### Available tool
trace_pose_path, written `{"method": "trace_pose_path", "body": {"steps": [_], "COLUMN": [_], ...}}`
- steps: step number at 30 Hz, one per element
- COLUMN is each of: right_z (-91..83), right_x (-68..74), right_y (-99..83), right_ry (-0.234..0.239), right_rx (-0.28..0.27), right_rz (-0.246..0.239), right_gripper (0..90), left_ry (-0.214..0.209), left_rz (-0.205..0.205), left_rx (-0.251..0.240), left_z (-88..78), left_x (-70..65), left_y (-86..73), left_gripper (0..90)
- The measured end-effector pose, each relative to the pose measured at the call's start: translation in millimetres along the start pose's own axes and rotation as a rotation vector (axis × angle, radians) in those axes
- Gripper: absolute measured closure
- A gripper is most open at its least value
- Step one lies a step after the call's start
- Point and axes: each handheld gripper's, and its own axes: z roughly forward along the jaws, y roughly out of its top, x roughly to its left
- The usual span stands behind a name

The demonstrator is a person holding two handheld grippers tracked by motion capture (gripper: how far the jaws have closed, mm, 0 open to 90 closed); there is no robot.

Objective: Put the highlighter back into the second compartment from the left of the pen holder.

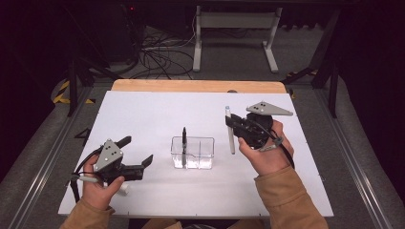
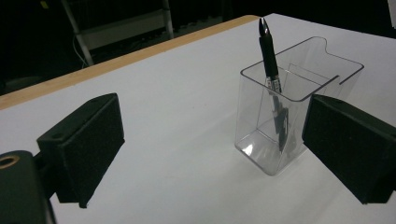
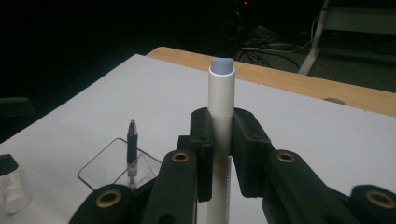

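A clear plastic holder point(image 1: 206, 149) stands mid-table on the white board, with a black pen point(image 1: 184, 137) upright in its left compartment. My right gripper point(image 1: 233, 126), right of the holder, is shut on a white marker point(image 1: 230, 138) with a pale blue end, held upright above the board. In the right gripper view the marker point(image 3: 221, 91) rises between the closed jaws, with the holder point(image 3: 100, 169) and black pen point(image 3: 132, 140) to the lower left. My left gripper point(image 1: 137, 150) rests open at the front left. Its own view faces the holder point(image 2: 254, 116) and pen point(image 2: 268, 51), with nothing between its pads point(image 2: 88, 140).
A small white object point(image 1: 123, 189) lies by the left hand, and the right gripper view shows a small white vial point(image 3: 11, 191) at the lower left. The wooden table edge point(image 1: 198, 86) runs along the far side. A white frame point(image 1: 234, 28) and floor cables point(image 1: 157, 57) lie behind.
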Motion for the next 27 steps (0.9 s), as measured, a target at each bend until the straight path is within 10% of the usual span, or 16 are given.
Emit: {"method": "trace_pose_path", "body": {"steps": [27], "right_z": [19.4], "right_x": [27.2], "right_y": [-6.1], "right_ry": [0.28], "right_rx": [-0.205], "right_rz": [-0.116], "right_gripper": [79.4], "left_ry": [0.0], "left_rz": [-0.001], "left_rx": [-0.007], "left_z": [-1.5], "left_x": [0.2], "left_y": [0.6], "left_gripper": [6.5]}}
